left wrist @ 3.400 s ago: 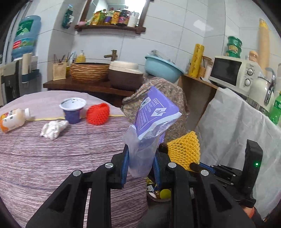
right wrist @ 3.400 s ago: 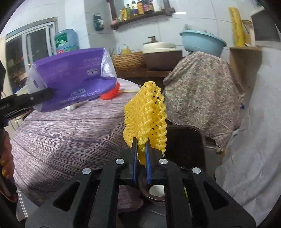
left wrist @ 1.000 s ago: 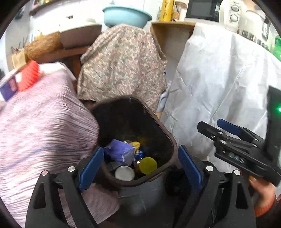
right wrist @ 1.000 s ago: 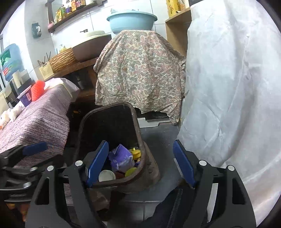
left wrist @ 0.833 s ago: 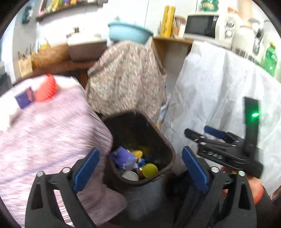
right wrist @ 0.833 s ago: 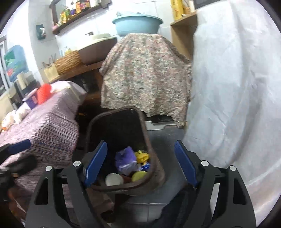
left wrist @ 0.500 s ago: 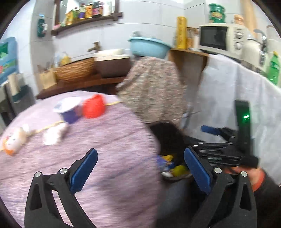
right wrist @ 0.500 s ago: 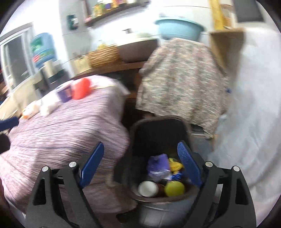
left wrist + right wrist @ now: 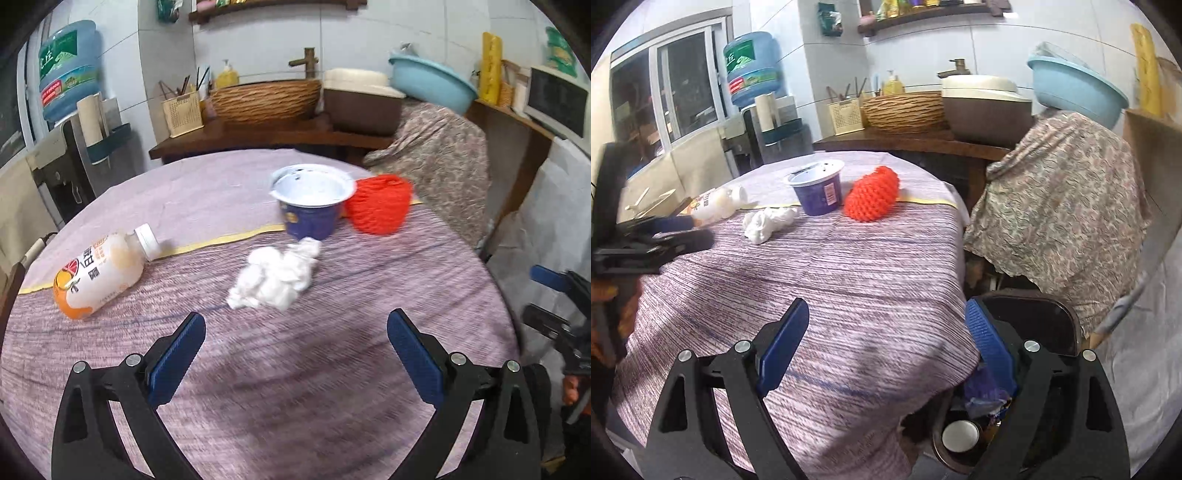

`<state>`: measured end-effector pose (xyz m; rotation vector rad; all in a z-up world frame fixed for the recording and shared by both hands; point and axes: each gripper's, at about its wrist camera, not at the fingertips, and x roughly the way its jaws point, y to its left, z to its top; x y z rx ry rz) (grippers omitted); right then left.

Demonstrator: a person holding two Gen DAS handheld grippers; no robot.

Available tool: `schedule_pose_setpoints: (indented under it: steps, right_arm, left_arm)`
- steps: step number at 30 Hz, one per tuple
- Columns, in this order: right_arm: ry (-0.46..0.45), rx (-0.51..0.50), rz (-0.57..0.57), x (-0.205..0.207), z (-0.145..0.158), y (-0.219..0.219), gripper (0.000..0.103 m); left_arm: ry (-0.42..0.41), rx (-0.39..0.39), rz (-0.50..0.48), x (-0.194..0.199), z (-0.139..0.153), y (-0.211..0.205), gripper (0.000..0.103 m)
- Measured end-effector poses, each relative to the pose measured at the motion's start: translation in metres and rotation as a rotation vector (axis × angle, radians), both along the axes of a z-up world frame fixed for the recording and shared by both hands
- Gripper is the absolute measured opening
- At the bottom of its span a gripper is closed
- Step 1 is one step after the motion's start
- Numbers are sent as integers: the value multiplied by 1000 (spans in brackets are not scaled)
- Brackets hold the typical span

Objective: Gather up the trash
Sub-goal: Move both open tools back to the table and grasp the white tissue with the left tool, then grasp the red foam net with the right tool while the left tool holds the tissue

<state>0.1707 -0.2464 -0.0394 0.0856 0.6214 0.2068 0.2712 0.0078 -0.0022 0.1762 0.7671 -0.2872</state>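
Now both tools hang over the table with its purple striped cloth, and neither has anything in its grip. The left tool has its jaws spread as wide as they go, having just been opening, with only bare cloth between the blue pads. The right tool is likewise gaping, its jaws also just widened, and it sits at the table's edge, partly over the trash bin on the floor.

The leftover trash lies at the far side of the table. A crumpled white tissue is the nearest piece, straight ahead of the left tool. Just behind it stands a blue cup with a white rim, upright, and a red foam net lies right beside the cup, seemingly touching it. Well off to the left, a plastic drink bottle with an orange and white label lies on its side, its white cap towards the middle of the table.

Down in the bin I can make out a purple wrapper and something round and white; the rest is too dark to tell.

From the left tool's view, the right tool shows at the far right, a hand under it.
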Motion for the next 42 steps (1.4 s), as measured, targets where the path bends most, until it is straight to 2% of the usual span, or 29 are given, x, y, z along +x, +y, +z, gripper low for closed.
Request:
schedule_pose_setpoints:
  steps: [5,10,13,15,17,20,24,32,35,39,41,42]
  right_arm:
    - [22,-4,2,11,0,4,86]
    - [35,-13,8,22,2,9,86]
    - [45,-32,28,38,1,18,86]
    - [52,-27,46,48,3,23,86]
    - [56,-34,67,61,7,30,86]
    - [61,-81,82,82,11,40,86]
    - [91,-94,101,114,12,50,86]
    - [139,-134,81,168,2,67,85]
    - [149,-143,64,184,-2,68,82]
    - [187,-100,33,203,-7,62,69]
    - [195,-87,26,210,-9,61,60]
    - [197,-82,23,212,-10,60,52]
  left_arm:
    - [39,35,-10,41,-17,-3,98]
    - [54,39,8,58,-27,-1,97]
    - [50,41,7,61,-28,0,78]
    - [57,35,-1,62,-30,0,59]
    - [73,9,-7,63,-31,3,49]
    - [65,-12,-2,59,-28,8,42]
    - [56,-43,1,54,-23,13,40]
    - [49,-51,2,53,-21,15,40]
    - [45,-58,3,53,-19,15,40]
    - [40,-54,0,52,-20,14,40]
    - [39,-54,3,52,-20,15,40]
    - [39,-56,4,52,-20,15,40]
